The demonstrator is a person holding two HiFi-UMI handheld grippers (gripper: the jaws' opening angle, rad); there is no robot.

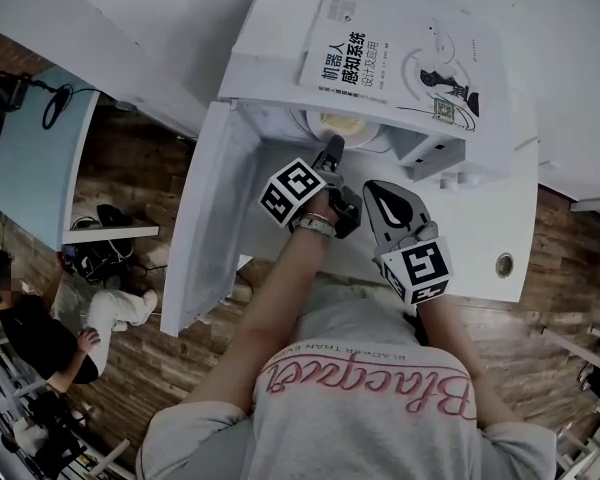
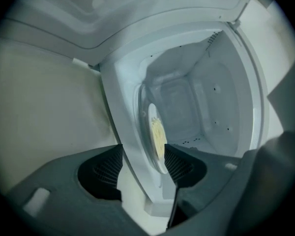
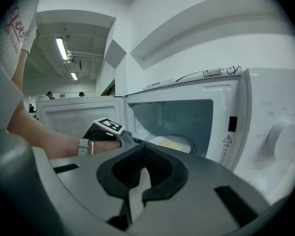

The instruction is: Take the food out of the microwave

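A white microwave (image 1: 280,78) stands with its door (image 1: 205,218) swung open to the left. Inside lies a white plate (image 1: 342,128) of yellow food (image 2: 158,135); the plate (image 3: 172,142) also shows through the opening in the right gripper view. My left gripper (image 1: 330,156) reaches into the opening. It is open (image 2: 143,157), with the plate's near rim and the microwave's front frame between its pads (image 2: 179,163). My right gripper (image 1: 378,196) hangs in front of the microwave, right of the left one, shut (image 3: 140,191) on nothing.
A book (image 1: 400,53) lies on top of the microwave. The control knob (image 3: 280,136) is on the right of its front. The microwave stands on a white counter (image 1: 480,238). A person (image 1: 40,328) sits on the floor at lower left.
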